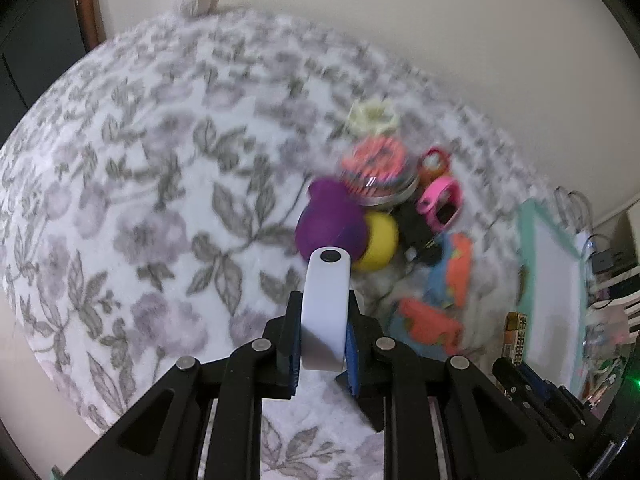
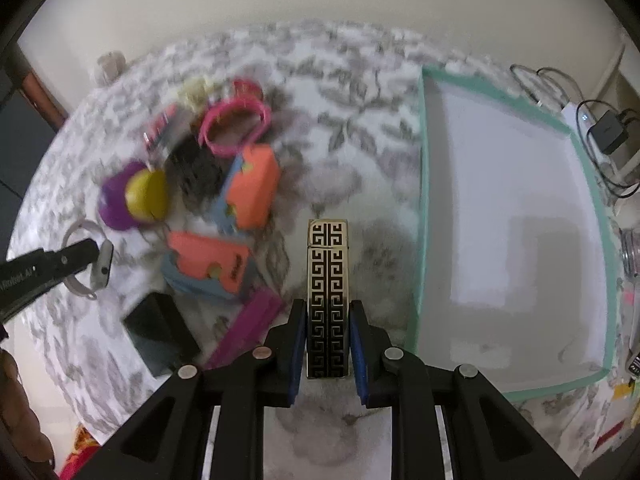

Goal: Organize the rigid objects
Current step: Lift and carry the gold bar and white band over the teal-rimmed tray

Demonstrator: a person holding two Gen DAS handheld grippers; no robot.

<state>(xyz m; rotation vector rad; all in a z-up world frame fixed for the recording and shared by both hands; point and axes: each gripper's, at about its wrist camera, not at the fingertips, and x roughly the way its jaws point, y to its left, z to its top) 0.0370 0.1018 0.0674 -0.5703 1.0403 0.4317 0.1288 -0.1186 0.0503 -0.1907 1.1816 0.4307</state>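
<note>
My left gripper is shut on a white watch band and holds it above the flowered cloth; it also shows at the left of the right wrist view. My right gripper is shut on a gold and black patterned lighter, just left of the teal-rimmed white tray. A blurred pile lies beyond: purple vase, yellow ball, pink band, orange and blue blocks, a round tin.
A black box and a purple strip lie on the cloth left of my right gripper. Cables and a black charger sit beyond the tray. The wall runs behind the table. The tray shows at the right in the left wrist view.
</note>
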